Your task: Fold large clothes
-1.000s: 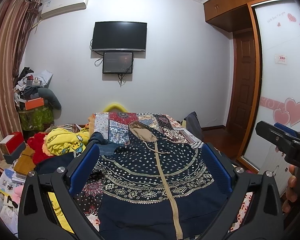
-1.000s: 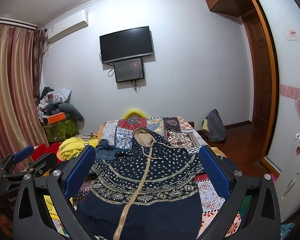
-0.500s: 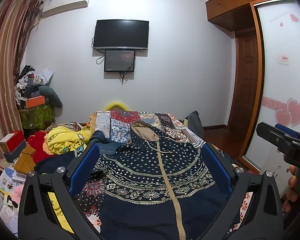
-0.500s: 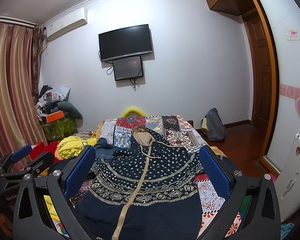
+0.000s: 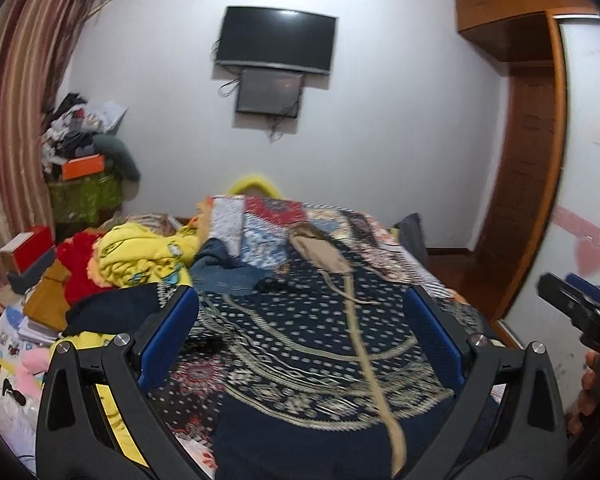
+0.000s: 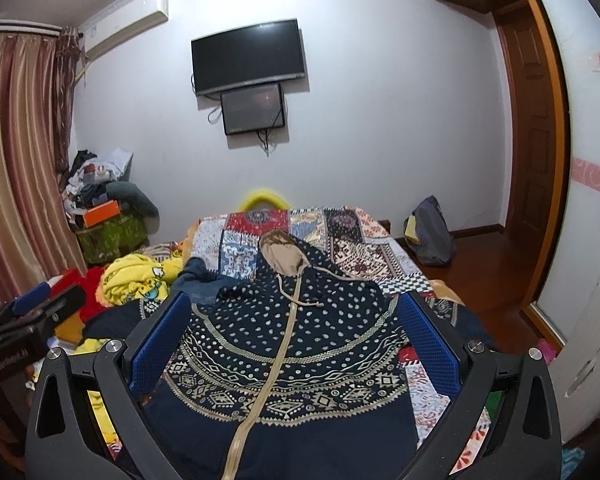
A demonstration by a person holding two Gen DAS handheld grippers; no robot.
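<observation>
A navy hooded garment (image 5: 312,344) with pale dots, patterned bands, a tan zip and a tan-lined hood lies spread flat on the bed; it also shows in the right wrist view (image 6: 292,344). My left gripper (image 5: 300,312) is open and empty, held above the garment's lower half. My right gripper (image 6: 294,312) is open and empty, also above the garment. The right gripper's body (image 5: 580,312) shows at the right edge of the left wrist view. The left gripper's body (image 6: 32,312) shows at the left edge of the right wrist view.
A patchwork quilt (image 6: 360,248) covers the bed. A pile of yellow, red and blue clothes (image 5: 140,264) lies at the bed's left side, with boxes (image 5: 28,252) beyond. A bag (image 6: 428,236) stands on the floor at right. A wooden door (image 6: 536,160) and a white appliance (image 6: 588,360) are at right.
The left wrist view has tilted and shifted slightly and is blurred by motion. The right gripper's view is nearly the same. Both grippers stay open and empty.
</observation>
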